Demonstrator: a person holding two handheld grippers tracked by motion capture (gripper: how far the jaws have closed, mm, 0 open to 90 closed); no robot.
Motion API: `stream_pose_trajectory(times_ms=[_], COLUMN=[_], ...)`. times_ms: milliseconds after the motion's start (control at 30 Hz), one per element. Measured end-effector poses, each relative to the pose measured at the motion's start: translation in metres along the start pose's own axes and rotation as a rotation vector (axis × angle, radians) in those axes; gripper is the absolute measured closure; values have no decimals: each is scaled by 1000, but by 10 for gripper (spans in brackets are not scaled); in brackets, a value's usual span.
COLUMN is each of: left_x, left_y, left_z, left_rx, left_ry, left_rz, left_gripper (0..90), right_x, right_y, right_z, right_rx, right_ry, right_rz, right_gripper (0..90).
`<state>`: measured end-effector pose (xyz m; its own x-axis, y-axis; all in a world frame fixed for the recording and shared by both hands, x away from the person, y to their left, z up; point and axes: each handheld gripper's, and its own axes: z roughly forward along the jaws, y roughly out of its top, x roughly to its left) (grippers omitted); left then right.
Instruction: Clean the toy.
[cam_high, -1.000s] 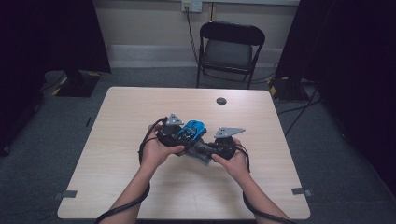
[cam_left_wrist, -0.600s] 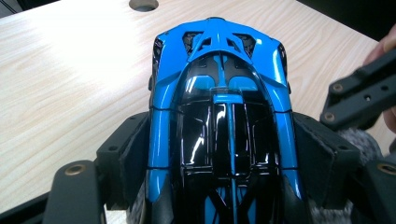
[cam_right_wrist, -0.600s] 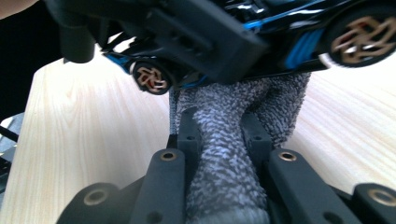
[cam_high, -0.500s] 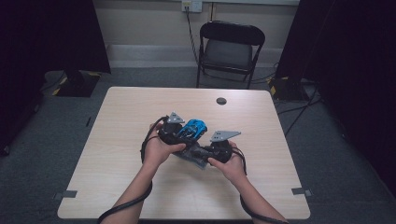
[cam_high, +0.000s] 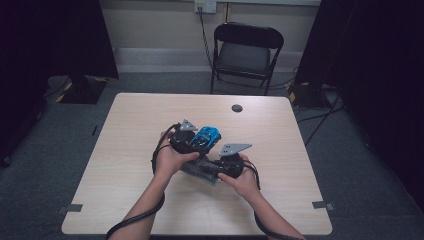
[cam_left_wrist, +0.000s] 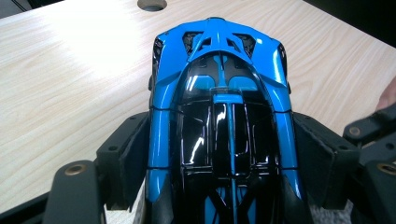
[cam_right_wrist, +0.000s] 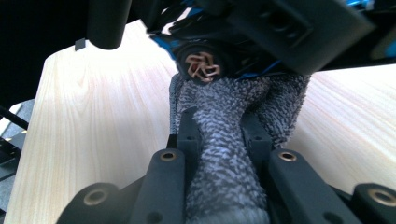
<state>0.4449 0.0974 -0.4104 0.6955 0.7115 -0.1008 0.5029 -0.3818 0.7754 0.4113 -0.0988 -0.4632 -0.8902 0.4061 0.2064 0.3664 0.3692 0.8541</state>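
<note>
Keep the left gripper clamped across the blue toy car, body wedged between its fingers – and, right gripper pinched tight on the grey cloth, rub its bunched end beyond the fingertips against the car's wheel

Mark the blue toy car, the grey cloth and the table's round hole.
blue toy car (cam_left_wrist: 224, 112), left gripper view, on its roof.
grey cloth (cam_right_wrist: 224, 140), right gripper view, on the pinched fold.
round hole (cam_high: 237, 108), high view, on its middle.

Grey cloth pinched in right claw
</note>
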Motion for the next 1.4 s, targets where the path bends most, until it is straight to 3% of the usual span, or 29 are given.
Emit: stream_pose_trajectory(times_ms=[400,733,1067,1400], left_x=[6,23,31,22], left_y=[-2,-7,-17,-24], left_z=[0,-14,-28,-31], left_rx=[-8,-19,-15,-2], left_ry=[17,73,81,51], left_rz=[-18,-40,-37,-2], left_gripper=[260,260,260,260], right_x=[10,6,-20,-45], right_y=[-4,-6,-6,-3], right_z=[9,-2,-24,-43], right_rx=[31,38,25,2], right_ry=[55,45,-52,-170], right_rz=[-31,-38,10,62], right_gripper=[745,744,744,744])
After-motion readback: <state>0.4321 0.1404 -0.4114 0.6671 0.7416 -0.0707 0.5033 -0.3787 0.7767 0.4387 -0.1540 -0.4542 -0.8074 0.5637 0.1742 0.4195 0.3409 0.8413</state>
